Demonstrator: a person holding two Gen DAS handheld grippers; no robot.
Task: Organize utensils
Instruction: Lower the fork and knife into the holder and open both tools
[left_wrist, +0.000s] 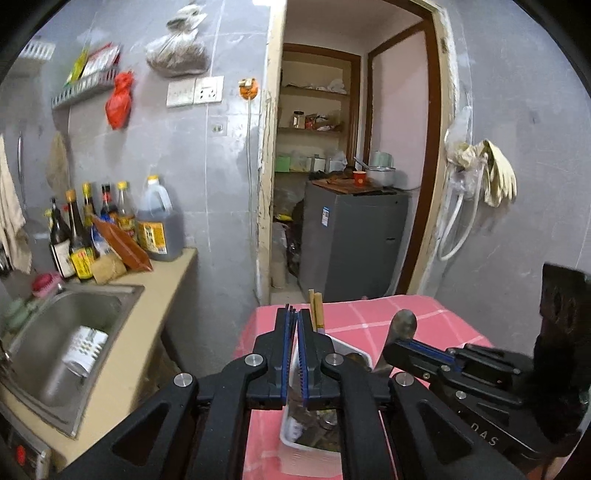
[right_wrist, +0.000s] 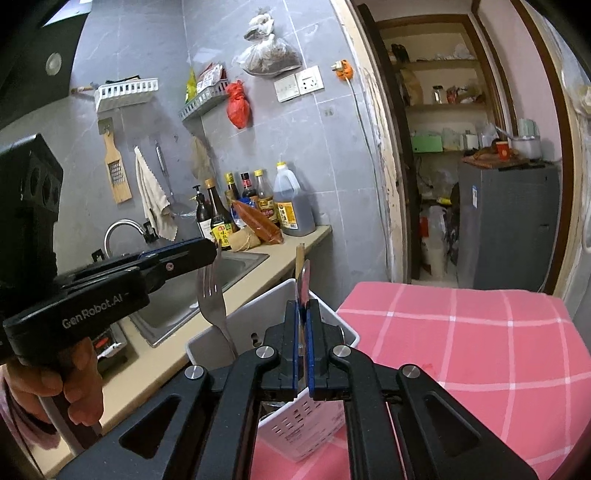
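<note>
A pink checked tablecloth (right_wrist: 461, 332) covers a table beside the kitchen sink (left_wrist: 70, 325); on it stands a white perforated utensil holder (right_wrist: 306, 424), with wooden chopsticks (left_wrist: 317, 310) upright inside. The left gripper (left_wrist: 293, 314) pinches a steel fork (right_wrist: 212, 302) over the holder, tines up; the right gripper (right_wrist: 303, 306) is clamped on a spoon (right_wrist: 303, 284), also above the holder.
</note>
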